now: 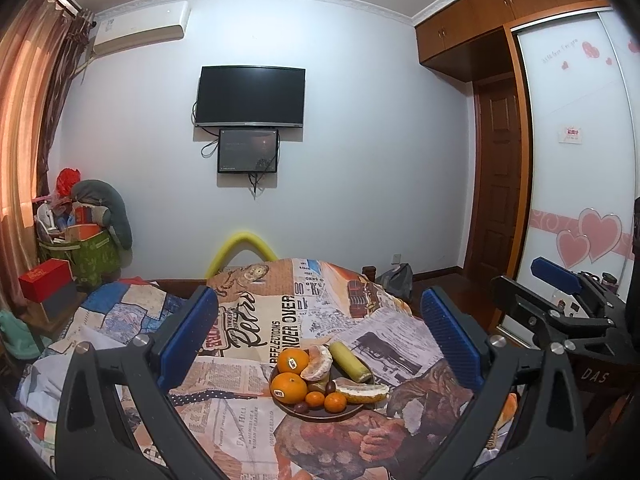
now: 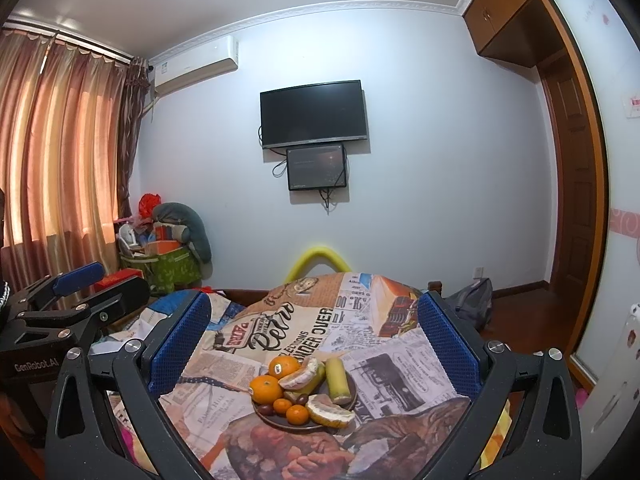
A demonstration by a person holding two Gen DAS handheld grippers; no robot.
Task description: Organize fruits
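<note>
- The dark round plate (image 1: 320, 414) sits on a soft bed cover printed like old newspaper (image 1: 256, 316), not on a firm top. Any downward push at its rim could tip it, because the bedding gives.
- The fruit is heaped: two large oranges with stickers (image 1: 289, 389) at 9 to 10 o'clock on the plate, small tangerines (image 1: 335, 402) at 6 o'clock, peeled pomelo-like segments (image 1: 362, 393) at 4 o'clock and centre, a pale yellow-green cylinder (image 1: 350, 361) at 1 o'clock. Lifting one piece may roll its neighbours off onto the cover.
- The left gripper (image 1: 320, 332) hangs above and short of the plate, blue pads spread wide, holding nothing. The right gripper (image 2: 314, 336) likewise stands wide apart and empty.
- Both aim at the same plate and are side by side; reaching together risks the tools knocking each other.
- The peeled segments look soft, so a hard pinch would likely crush them.
- Small dark round fruits (image 1: 301, 408) lie tucked low between the oranges; a wide claw may nudge them out unnoticed.
</note>
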